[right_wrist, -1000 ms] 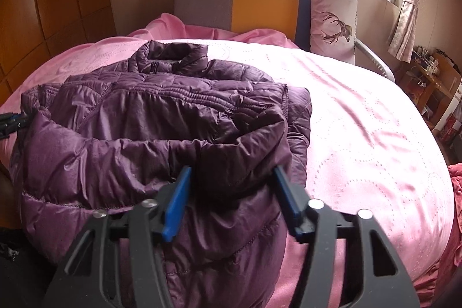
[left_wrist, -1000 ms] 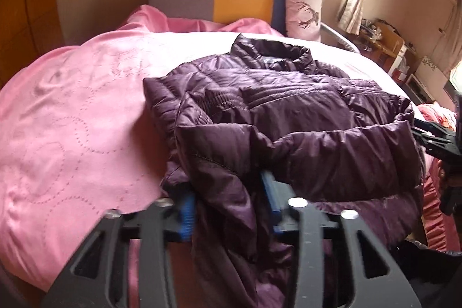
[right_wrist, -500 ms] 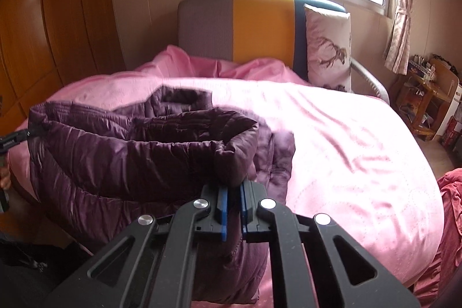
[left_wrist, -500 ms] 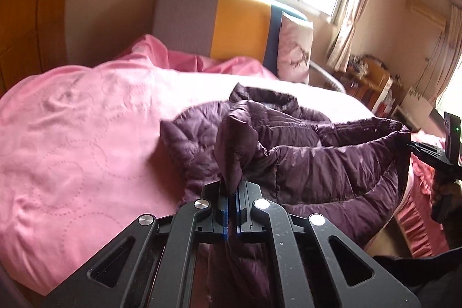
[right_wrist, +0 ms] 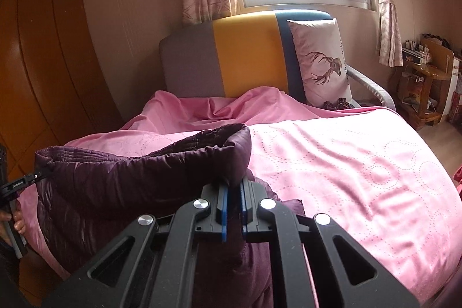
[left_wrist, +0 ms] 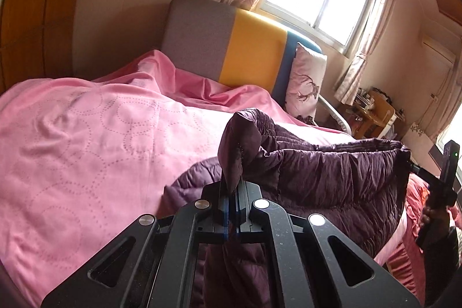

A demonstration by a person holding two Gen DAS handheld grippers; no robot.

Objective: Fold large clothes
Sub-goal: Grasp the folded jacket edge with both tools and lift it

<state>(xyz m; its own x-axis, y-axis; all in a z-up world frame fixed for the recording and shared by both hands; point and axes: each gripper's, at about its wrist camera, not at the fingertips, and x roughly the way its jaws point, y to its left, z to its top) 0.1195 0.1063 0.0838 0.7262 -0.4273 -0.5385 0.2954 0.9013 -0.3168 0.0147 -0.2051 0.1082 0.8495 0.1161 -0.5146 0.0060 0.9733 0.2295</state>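
Risk: slippery quilted shell, puffy fill. Could slide out of either pinch if the lift outpaces the drag of the part lying on the bed. Uneven pull between the two sides likely to skew the fold line; sagging middle could bunch instead of laying flat.

Left gripper (left_wrist: 231,202): clamped nearly closed, only a sliver between the blue pads, a corner of the purple down jacket (left_wrist: 332,172) nipped there. Fabric rises just above the fingertips, then runs off to the right toward the other claw.

Right gripper (right_wrist: 233,204): pinched tight on the opposite corner of the jacket (right_wrist: 130,172), slightly wider gap, thick fold wedged between pads. Hem stretched leftward from the tips, raised clear of the pink bedspread (right_wrist: 346,163).

Lower bulk of jacket hanging below and ahead of both claws, resting on the bed edge. Headboard (right_wrist: 231,59) and deer pillow (right_wrist: 320,62) well beyond the tips.
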